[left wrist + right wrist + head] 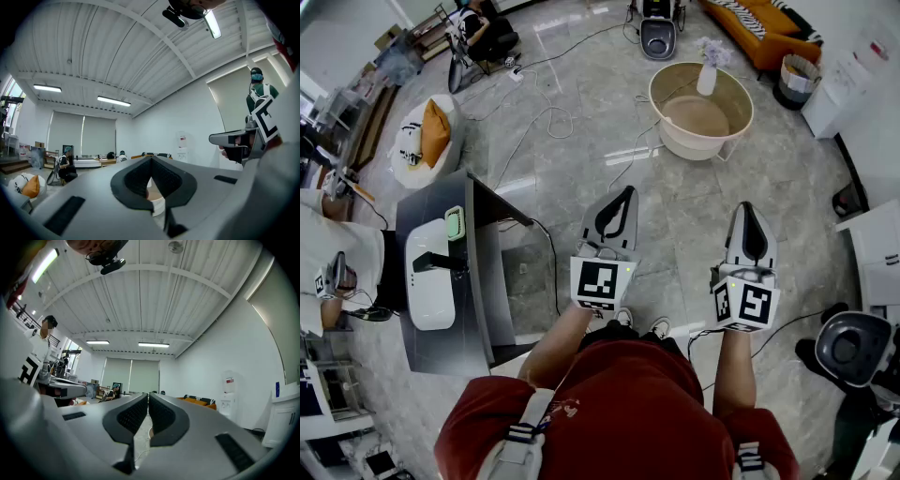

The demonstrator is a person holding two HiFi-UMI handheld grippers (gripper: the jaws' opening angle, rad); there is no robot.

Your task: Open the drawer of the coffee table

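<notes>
Seemingly the coffee table is the dark grey rectangular low table [441, 347] at the left edge of the head view, carrying a white oblong appliance [429, 277]. Its drawer front cannot be made out from here. The round cream tub-shaped table [741, 98] at upper centre shows no drawer either.

Both grippers sit at lower centre, well apart from the grey table and pointing level across the room. The left gripper [628, 192] [150, 158] has its tips together with nothing between them. The right gripper [748, 208] [148, 394] is closed to a thin slit and is likewise empty.

The step in hand is judged to be the approach. To do it well, the person should turn toward the frame's left and mind the loose cables [548, 117] on the grey marbled floor [600, 141]. One gripper should drop to the table's side face with its jaws spread before contact. It should bite the handle squarely and draw straight out, not upward, so the appliance stays undisturbed.
</notes>
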